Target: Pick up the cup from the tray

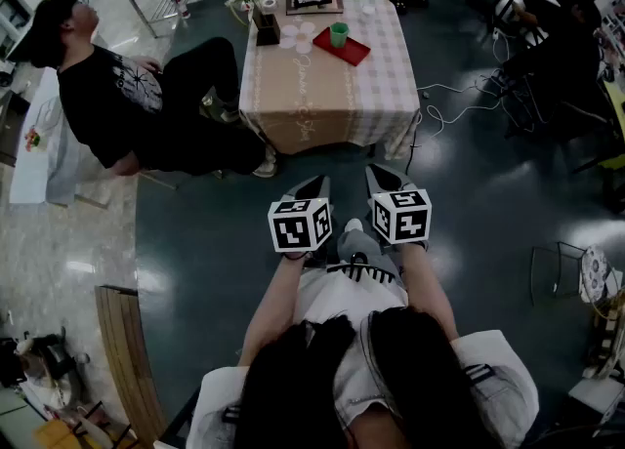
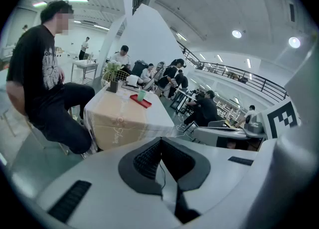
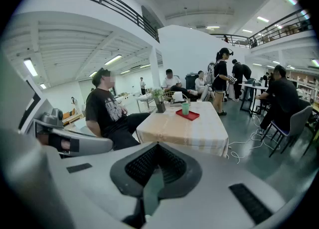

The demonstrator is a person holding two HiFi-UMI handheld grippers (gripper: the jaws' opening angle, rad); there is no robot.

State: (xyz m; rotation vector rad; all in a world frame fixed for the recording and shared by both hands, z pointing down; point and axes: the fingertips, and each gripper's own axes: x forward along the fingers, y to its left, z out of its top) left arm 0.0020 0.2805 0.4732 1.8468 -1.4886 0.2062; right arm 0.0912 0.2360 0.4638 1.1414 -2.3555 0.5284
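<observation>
Closed and empty, the left tool [image 1: 314,186] and right tool [image 1: 383,179] hang well apart from the green cup [image 1: 338,34] standing on the red tray [image 1: 357,52] on the counter [image 1: 322,96].

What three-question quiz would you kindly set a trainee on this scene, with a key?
1. True or false: the small green plastic cup stands on the flat red tray.
2. The right tool is: A) shut on the cup; B) shut and empty, far from the cup; C) wide open.
3. Fill in: in the head view, the seated person in black is on the ____ of the cloth-covered table.

Key: 1 true; 2 B; 3 left.
</observation>
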